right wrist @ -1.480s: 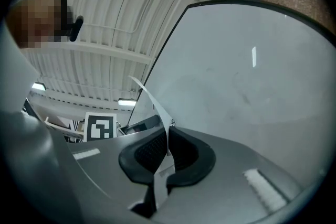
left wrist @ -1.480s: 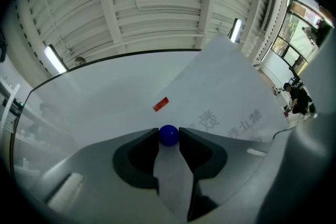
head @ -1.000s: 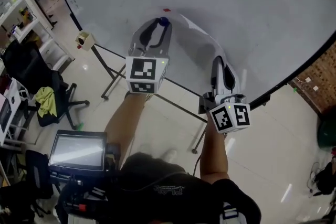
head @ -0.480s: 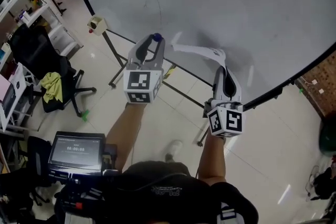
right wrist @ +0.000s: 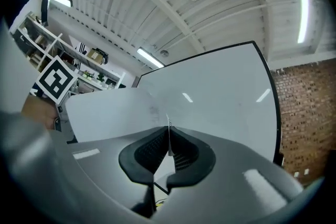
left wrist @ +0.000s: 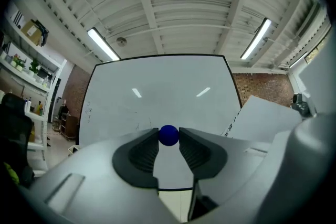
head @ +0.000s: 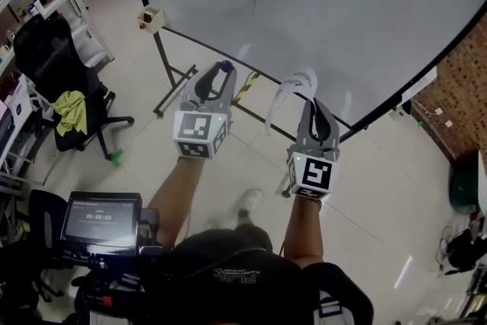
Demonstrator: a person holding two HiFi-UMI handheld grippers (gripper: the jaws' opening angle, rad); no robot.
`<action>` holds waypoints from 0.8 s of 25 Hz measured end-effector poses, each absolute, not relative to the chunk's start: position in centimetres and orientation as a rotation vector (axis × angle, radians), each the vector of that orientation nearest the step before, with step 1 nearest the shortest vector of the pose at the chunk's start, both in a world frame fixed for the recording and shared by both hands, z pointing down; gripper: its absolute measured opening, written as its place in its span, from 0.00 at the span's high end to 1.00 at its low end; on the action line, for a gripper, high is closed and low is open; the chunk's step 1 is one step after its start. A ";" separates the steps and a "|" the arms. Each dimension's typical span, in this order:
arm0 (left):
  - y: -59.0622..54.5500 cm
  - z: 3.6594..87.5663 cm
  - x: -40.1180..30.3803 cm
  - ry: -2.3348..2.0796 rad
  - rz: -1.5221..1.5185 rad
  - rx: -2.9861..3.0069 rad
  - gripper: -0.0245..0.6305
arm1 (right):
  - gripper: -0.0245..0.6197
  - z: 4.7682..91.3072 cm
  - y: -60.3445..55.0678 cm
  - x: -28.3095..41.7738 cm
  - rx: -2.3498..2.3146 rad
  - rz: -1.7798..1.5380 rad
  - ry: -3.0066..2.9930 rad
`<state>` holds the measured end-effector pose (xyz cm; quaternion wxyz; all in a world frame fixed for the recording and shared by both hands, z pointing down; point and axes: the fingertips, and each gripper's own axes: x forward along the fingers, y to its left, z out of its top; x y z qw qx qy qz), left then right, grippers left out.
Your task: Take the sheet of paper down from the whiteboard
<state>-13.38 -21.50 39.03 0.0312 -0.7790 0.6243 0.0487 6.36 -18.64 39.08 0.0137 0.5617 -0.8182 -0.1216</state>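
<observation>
The white sheet of paper (head: 293, 84) is off the whiteboard (head: 327, 4) and curls up from my right gripper (head: 313, 103), whose jaws are shut on its edge. In the right gripper view the sheet (right wrist: 113, 113) spreads to the left of the pinched jaws (right wrist: 168, 136). A round blue magnet (head: 226, 65) sits between the fingertips of my left gripper (head: 222, 69), which grips it. It is clear in the left gripper view as a blue ball (left wrist: 168, 134) pressed between both pads, with the paper (left wrist: 265, 115) at the right. Both grippers hang in front of the board, away from its surface.
The whiteboard's stand legs (head: 163, 84) reach the tiled floor below the grippers, with a small beige box (head: 152, 16) on the frame. A black office chair with a yellow-green cloth (head: 70, 112) and shelves stand at the left. A brick wall (head: 460, 80) is at the right.
Both grippers have drawn back and down from the whiteboard. The paper came away with the right gripper, the blue magnet with the left.
</observation>
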 end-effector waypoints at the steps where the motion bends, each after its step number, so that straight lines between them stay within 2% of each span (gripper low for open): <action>1: -20.0 39.1 -13.4 1.914 0.152 -2.414 0.78 | 0.94 39.1 -17.1 6.0 1.749 -0.378 -2.538; 6: -14.1 40.0 -13.3 1.861 0.128 -2.473 0.78 | 0.94 40.0 -11.1 4.5 1.750 -0.341 -2.498; 20: -12.6 40.3 -11.4 1.828 0.189 -2.536 0.78 | 0.94 41.0 -9.4 3.9 1.724 -0.344 -2.442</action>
